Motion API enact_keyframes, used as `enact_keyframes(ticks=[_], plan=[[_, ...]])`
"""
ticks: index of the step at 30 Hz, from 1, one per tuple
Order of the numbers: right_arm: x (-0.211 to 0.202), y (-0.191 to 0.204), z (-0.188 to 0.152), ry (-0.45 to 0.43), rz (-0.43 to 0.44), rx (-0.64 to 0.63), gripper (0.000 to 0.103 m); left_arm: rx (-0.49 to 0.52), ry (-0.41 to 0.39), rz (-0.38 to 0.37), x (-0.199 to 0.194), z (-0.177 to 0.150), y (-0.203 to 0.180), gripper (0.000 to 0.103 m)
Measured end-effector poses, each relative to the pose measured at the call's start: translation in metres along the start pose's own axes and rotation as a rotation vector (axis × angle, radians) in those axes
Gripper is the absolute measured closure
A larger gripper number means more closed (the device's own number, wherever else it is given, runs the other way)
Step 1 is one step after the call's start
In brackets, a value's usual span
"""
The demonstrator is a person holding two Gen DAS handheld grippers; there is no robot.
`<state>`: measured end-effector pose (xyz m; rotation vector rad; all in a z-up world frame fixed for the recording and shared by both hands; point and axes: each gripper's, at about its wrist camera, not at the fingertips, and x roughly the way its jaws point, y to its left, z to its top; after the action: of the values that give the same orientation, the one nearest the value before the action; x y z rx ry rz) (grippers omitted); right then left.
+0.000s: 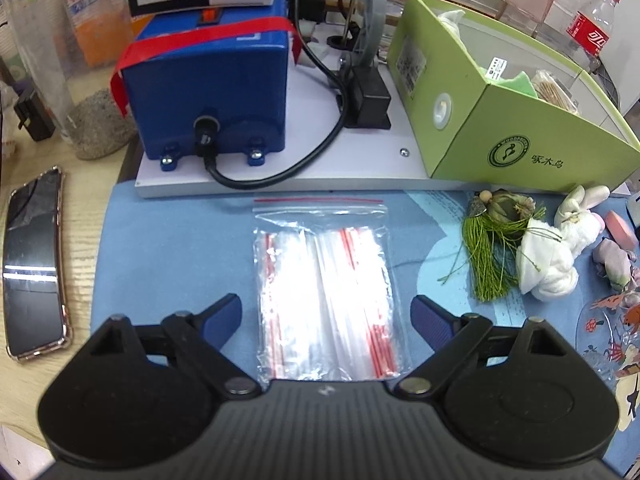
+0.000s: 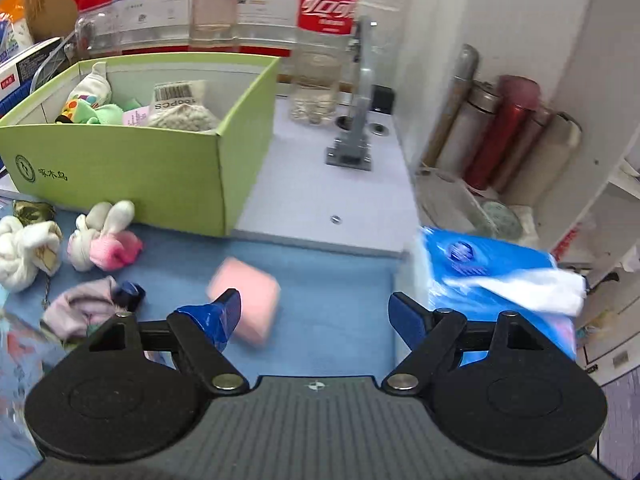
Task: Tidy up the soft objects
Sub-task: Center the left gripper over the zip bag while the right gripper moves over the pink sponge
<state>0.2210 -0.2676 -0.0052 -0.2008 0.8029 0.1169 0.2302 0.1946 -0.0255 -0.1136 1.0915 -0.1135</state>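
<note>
My left gripper (image 1: 326, 316) hangs spread wide over a zip bag (image 1: 324, 280) on the blue mat (image 1: 168, 248). My right gripper (image 2: 314, 312) gapes too, a pink sponge (image 2: 246, 294) beside its left finger; the green box (image 2: 120, 168) stands behind.

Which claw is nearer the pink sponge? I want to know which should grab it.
Right. The right claw is open with the pink sponge at its left fingertip; the left claw hovers over the zip bag, the sponge far right.
</note>
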Motion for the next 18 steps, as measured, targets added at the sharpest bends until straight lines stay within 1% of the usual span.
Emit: enact_keyframes(ticks=[2,3,6,9,11,14,17,18], plan=[[-0.007,-0.006,-0.008,-0.025,0.038,0.047,0.035,-0.002,-0.004,0.001,-0.001,0.000,-0.001,0.011],[-0.008,-0.006,-0.012,-0.035,0.060,0.048,0.035,-0.003,-0.006,0.001,-0.001,-0.001,-0.002,0.011],[0.002,0.008,-0.015,-0.046,0.092,-0.003,0.035,-0.009,-0.007,0.002,-0.006,-0.004,-0.002,0.011],[0.020,0.018,-0.008,-0.049,0.127,0.005,0.035,-0.005,-0.010,0.019,-0.011,-0.009,-0.003,0.011],[0.032,0.025,-0.002,-0.035,0.133,0.016,0.035,-0.011,-0.011,0.027,-0.014,-0.011,0.000,0.011],[0.046,0.035,-0.003,-0.004,0.125,-0.026,0.035,-0.020,-0.010,0.040,-0.017,-0.013,0.006,0.011],[0.047,0.029,-0.007,-0.011,0.150,0.030,0.034,-0.025,-0.008,0.037,-0.017,-0.014,0.009,0.011],[0.046,0.030,-0.008,-0.020,0.147,0.023,0.033,-0.021,-0.006,0.029,-0.017,-0.014,0.009,0.011]])
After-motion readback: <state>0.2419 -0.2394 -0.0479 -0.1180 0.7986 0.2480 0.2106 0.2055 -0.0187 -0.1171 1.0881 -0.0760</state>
